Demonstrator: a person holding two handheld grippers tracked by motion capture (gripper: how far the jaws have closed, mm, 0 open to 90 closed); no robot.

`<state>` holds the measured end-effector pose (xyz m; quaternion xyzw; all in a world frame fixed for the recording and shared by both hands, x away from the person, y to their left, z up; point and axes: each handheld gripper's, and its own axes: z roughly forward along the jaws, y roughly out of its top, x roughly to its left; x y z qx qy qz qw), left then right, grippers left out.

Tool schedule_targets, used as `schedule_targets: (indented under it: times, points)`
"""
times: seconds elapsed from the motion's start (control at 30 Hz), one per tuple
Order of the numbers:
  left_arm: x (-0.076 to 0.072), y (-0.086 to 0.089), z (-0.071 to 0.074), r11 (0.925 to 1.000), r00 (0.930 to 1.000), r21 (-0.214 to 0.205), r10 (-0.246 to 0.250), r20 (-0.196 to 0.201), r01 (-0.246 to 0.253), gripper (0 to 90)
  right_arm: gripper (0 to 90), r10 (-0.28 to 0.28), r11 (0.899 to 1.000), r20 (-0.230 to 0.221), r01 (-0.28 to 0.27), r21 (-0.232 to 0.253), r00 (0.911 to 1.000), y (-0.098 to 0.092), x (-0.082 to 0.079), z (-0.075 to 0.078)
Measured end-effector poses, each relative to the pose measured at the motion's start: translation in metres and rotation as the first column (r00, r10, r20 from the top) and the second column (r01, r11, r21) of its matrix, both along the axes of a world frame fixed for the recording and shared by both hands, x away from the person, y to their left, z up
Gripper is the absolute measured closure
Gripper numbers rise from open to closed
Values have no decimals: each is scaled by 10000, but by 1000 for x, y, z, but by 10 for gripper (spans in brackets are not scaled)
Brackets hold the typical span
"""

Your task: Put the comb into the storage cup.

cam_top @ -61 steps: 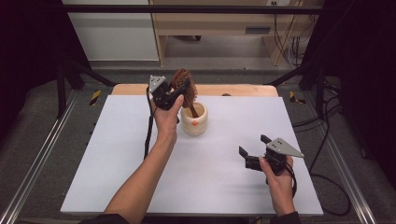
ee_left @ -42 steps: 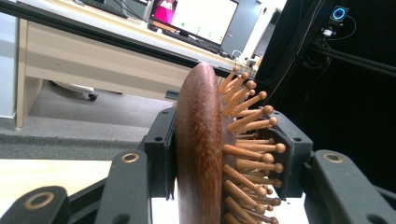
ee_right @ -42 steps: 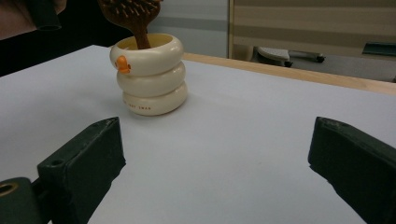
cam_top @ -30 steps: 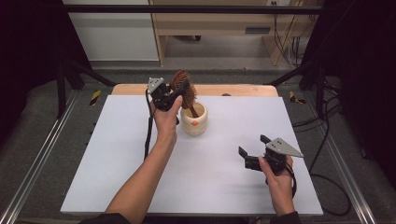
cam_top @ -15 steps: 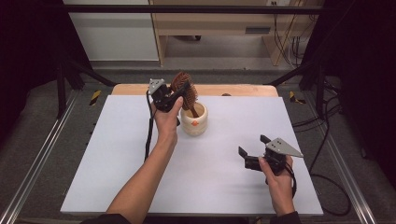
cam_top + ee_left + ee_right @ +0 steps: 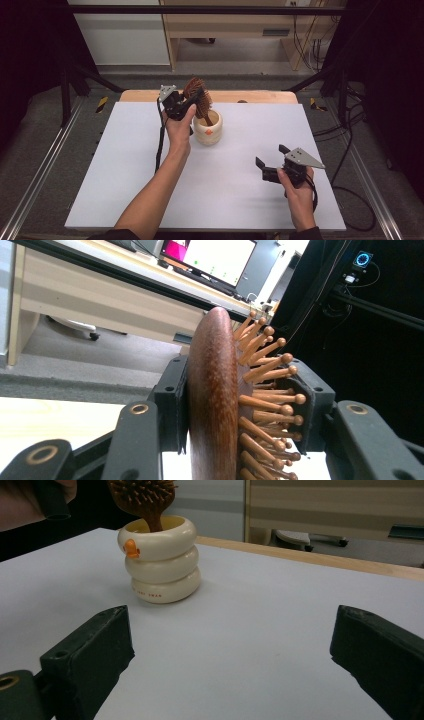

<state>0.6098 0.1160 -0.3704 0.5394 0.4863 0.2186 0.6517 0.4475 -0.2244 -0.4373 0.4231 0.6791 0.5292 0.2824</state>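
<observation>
The left gripper (image 6: 192,102) has its jaws clenched on the head of a dark brown wooden hairbrush with peg bristles (image 6: 196,92). In the left gripper view, one pad presses the smooth back of the hairbrush (image 6: 212,400) and the other bears on the bristle tips; this contact is not resolvable in the high view. The high view shows the brush handle angled down into a cream ceramic holder shaped as three stacked rings (image 6: 208,128). The right gripper view shows an orange duck-bill mark on the top ring of the holder (image 6: 160,560) and the handle entering its mouth. The right gripper (image 6: 272,162) has its jaws released with nothing between them, low over the white surface (image 6: 235,190), well apart from the holder and nearer the person.
</observation>
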Motion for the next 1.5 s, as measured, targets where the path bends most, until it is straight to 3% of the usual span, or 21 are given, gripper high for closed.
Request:
schedule_targets:
  times: [0.2, 0.53, 1.5]
  points:
    - [0, -2, -3, 9998, 9999, -214, -29, -103, 27, 506, 39, -19, 10000, 19, 19, 6, 10000, -1, 0, 0]
    - [0, -5, -7, 9999, 9999, -162, -53, -107, 51, 505, 39, -13, 10000, 5, 13, 20, 10000, 0, 0, 0]
    - [1, 8, -12, 9994, 9992, -311, -135, -385, 123, 492, 39, 14, 10000, -10, -14, -29, 10000, 1, 0, 0]
